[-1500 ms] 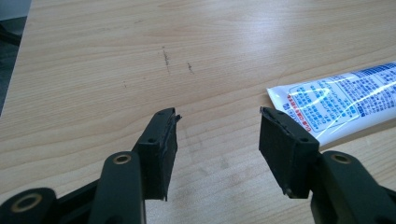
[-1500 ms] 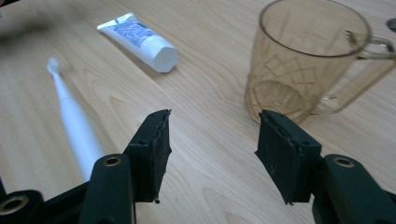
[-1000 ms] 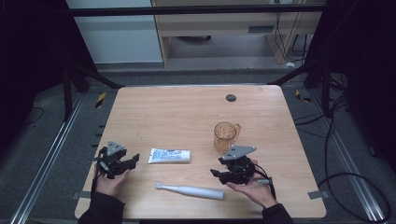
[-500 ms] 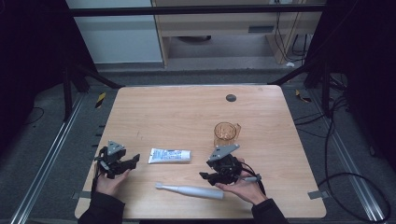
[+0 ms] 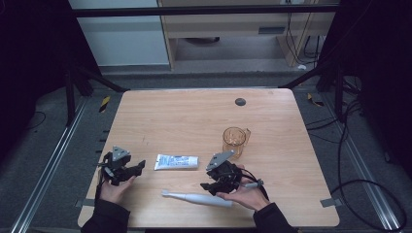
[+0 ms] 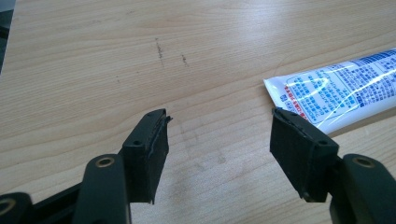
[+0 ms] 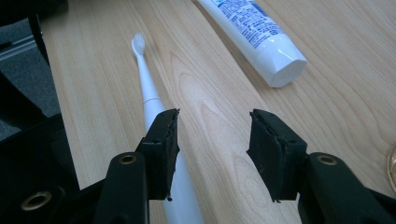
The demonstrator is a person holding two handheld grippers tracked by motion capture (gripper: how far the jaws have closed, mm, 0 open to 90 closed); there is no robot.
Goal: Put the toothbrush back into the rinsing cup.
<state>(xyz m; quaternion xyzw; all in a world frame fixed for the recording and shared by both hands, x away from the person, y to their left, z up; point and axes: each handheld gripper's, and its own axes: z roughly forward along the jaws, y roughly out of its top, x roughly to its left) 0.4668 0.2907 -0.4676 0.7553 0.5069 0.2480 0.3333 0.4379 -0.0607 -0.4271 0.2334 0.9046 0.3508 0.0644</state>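
Our right gripper (image 7: 212, 140), jaws parted and just closing on nothing, sits nearest the toothbrush (image 7: 148, 95), whose long axis runs under the left-hand jaw toward the toothpaste tube (image 7: 254, 32).

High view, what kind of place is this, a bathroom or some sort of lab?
Most likely a lab or recording workspace, not a bathroom. A bare wooden table stands inside a dark metal frame, cables trail over the grey floor, and a toothbrush, toothpaste tube and amber cup are laid out like props.
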